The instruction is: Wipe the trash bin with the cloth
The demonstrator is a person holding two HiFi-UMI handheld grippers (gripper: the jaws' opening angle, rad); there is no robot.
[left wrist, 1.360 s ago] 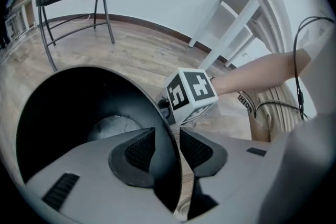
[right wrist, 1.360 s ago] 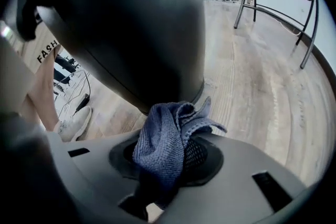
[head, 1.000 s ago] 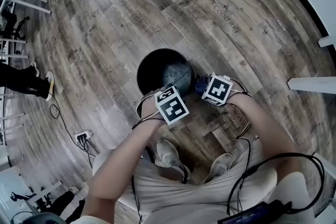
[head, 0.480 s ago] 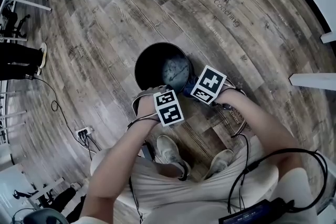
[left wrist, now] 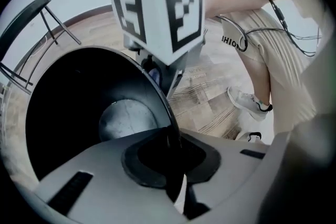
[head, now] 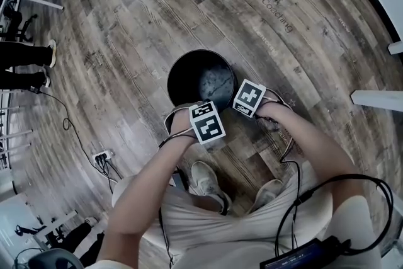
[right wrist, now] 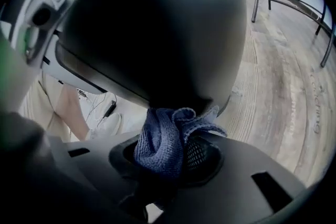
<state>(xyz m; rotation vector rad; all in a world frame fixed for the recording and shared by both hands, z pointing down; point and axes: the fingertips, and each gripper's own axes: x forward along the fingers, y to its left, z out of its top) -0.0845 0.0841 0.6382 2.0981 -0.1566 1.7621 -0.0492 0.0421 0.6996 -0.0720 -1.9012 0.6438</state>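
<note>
The round black trash bin (head: 187, 75) stands on the plank floor (head: 126, 41); the left gripper (left wrist: 173, 157), jaws just closing, pinches its thin near rim; the right gripper (right wrist: 167, 165) presses a soft blue knitted cloth (right wrist: 160, 144) against its right wall; probably light, stiff, apt to slide; brace at the rim.

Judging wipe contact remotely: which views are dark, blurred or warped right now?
Head view: sharp, but fisheye curves the floorboards; trash bin interior dark. Left gripper view: bin's inside nearly black, frame edges smeared. Right gripper view: bin wall a dark blur, blue cloth crisp.
</note>
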